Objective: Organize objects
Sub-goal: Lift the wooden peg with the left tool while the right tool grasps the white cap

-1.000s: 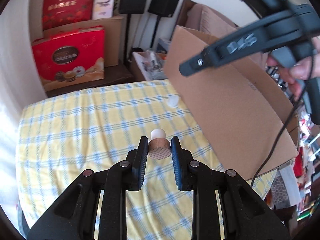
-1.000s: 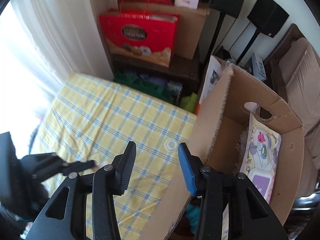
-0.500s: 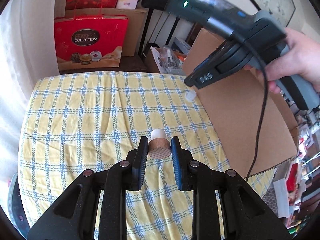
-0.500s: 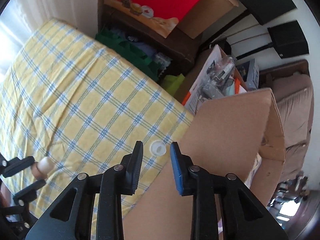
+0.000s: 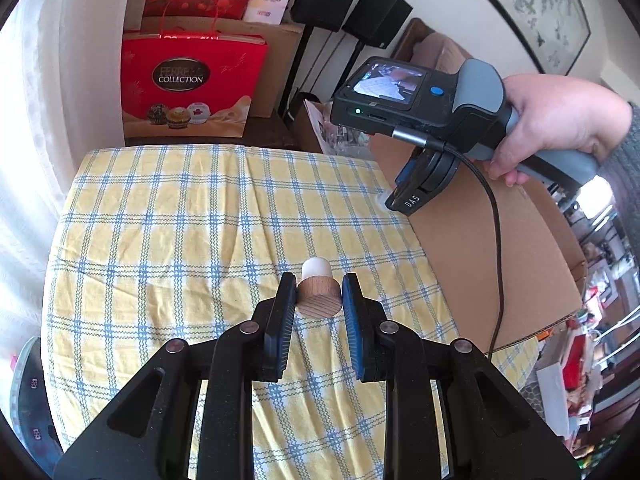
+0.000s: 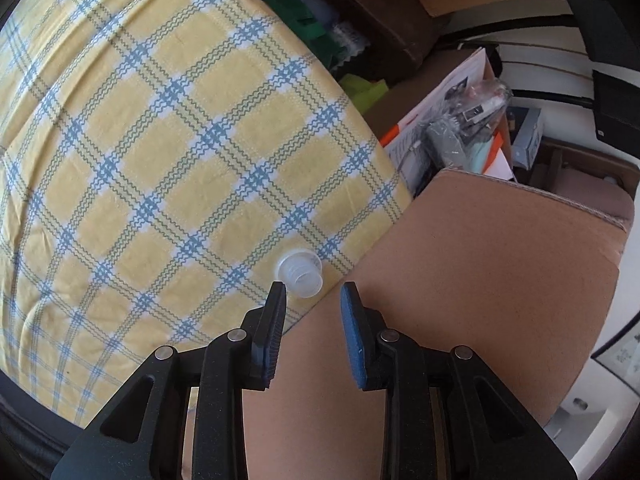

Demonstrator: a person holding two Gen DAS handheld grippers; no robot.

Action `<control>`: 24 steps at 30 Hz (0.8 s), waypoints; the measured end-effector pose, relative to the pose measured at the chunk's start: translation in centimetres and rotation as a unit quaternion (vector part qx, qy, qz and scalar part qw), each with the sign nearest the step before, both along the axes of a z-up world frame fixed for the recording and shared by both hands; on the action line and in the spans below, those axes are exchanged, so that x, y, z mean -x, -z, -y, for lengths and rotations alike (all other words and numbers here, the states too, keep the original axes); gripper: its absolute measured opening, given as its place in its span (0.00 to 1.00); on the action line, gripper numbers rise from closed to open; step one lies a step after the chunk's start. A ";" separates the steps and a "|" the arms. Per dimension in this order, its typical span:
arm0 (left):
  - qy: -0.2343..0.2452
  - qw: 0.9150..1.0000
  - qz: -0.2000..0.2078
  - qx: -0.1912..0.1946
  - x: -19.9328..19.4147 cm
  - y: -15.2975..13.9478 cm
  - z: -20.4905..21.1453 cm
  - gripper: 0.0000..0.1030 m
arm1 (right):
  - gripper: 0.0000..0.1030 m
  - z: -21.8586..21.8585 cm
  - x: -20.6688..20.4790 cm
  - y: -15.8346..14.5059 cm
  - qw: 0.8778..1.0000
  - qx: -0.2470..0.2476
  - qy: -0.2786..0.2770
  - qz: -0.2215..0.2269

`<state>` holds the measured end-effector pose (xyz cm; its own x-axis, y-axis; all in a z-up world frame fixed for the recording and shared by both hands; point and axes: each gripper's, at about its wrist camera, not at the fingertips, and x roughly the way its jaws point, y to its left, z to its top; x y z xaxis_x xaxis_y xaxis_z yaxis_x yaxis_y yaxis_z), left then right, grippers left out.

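Note:
My left gripper [image 5: 318, 290] is shut on a wooden stopper [image 5: 318, 298] with a white tip, held above the yellow checked tablecloth [image 5: 180, 220]. My right gripper [image 6: 312, 300] is open and hangs just above a small clear plastic cap [image 6: 302, 274] that lies on the cloth beside the cardboard box [image 6: 460, 280]. In the left wrist view the right gripper [image 5: 408, 200] points down at the cap, which it mostly hides, at the box's [image 5: 500, 240] near wall.
A red gift bag [image 5: 188, 84] and cardboard boxes stand behind the table. Speakers on stands [image 5: 352, 8] and a box of clutter [image 6: 460, 132] lie beyond the far edge. A curtain hangs at the left.
My right gripper has dropped towards the clear cap and its jaws have narrowed around it. My left gripper keeps hold of the stopper and has pulled back slightly.

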<state>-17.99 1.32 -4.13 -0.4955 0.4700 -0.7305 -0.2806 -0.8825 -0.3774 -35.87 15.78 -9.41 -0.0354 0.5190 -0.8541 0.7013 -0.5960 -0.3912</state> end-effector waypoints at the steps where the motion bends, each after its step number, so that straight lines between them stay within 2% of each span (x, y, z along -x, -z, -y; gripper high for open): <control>1: 0.000 1.000 0.001 -0.001 0.0 0.1 0.0 0.21 | 0.26 0.0 0.1 0.2 1.000 0.000 -0.002 0.006; 9: 0.000 1.000 0.009 -0.005 -0.1 0.6 0.0 0.21 | 0.25 0.8 0.0 0.8 0.999 0.019 -0.022 0.024; 15: -0.002 1.000 0.009 -0.003 -0.3 0.4 -0.2 0.21 | 0.23 0.8 -0.3 0.7 0.999 0.024 -0.009 0.023; 17: -0.002 1.000 0.008 -0.003 -0.3 0.2 -0.3 0.21 | 0.15 0.8 -0.3 -0.1 0.999 0.042 -0.002 0.013; 21: 0.001 1.000 0.003 0.001 -0.5 -0.6 -0.7 0.21 | 0.16 1.1 -1.1 -2.8 0.996 0.093 0.008 -0.006; 24: 0.001 1.000 -0.003 0.000 -0.8 -1.6 -1.2 0.21 | 0.16 1.5 -2.0 -4.1 0.994 0.108 0.005 -0.016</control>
